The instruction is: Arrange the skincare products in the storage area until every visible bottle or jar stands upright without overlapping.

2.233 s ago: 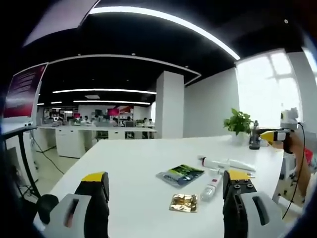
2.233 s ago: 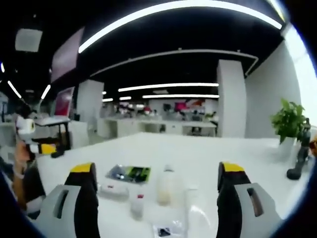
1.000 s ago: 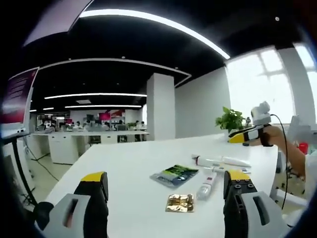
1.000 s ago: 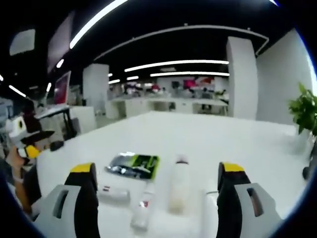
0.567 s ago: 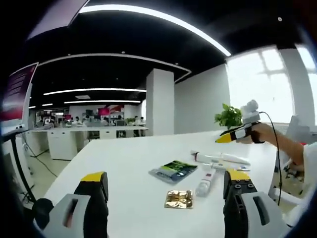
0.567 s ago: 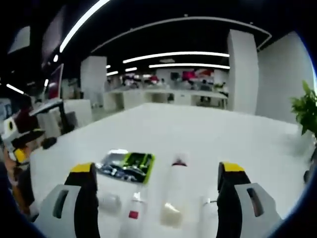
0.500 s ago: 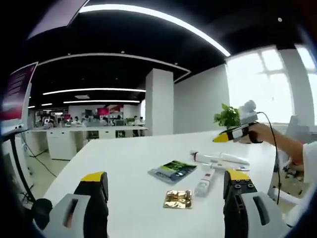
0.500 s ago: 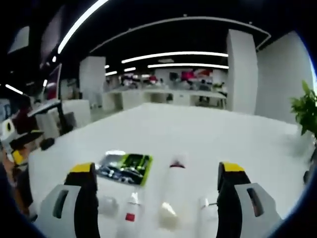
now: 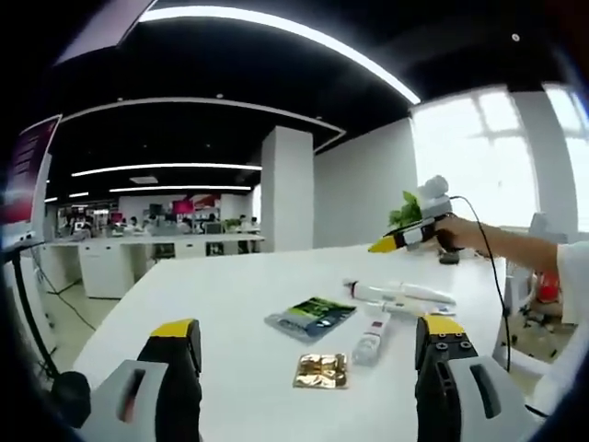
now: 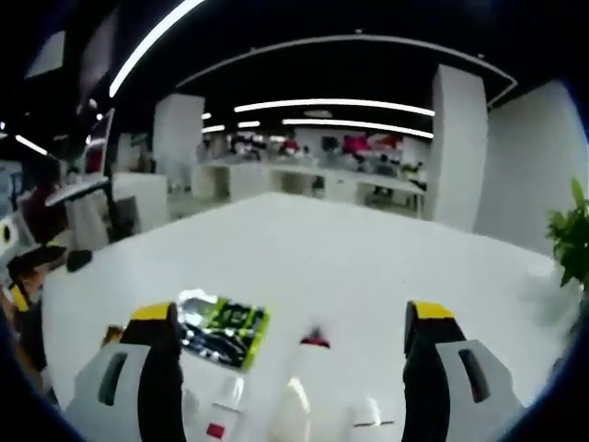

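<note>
On the white tabletop (image 9: 230, 304), the skincare products were seen lying flat near its right-hand edge in the left gripper view. A long white tube (image 9: 398, 293) with a dark cap end lay on its side farthest from the camera. Just beside it, a smaller white tube (image 9: 369, 340) with a red mark was also lying down, pointing toward the camera. A dark sachet (image 9: 310, 318) printed in green and silver lay flat toward the middle of the tabletop, and a gold foil packet (image 9: 321, 370) lay flat nearer the camera, apart from the sachet.

The left gripper (image 9: 308, 354) was held above the near edge with its jaws wide apart and nothing between them. The right gripper (image 9: 403, 238) was seen in the same view, held in a hand (image 9: 465, 234) above the far right part of the tabletop; whether its jaws were apart could not be told there.

In the right gripper view, the right gripper's (image 10: 293, 345) jaws stood wide apart and empty, low over the products. The sachet (image 10: 219, 327) lay by the left jaw, and a pale bottle with a red cap (image 10: 299, 378) lay on its side between the jaws, blurred.
</note>
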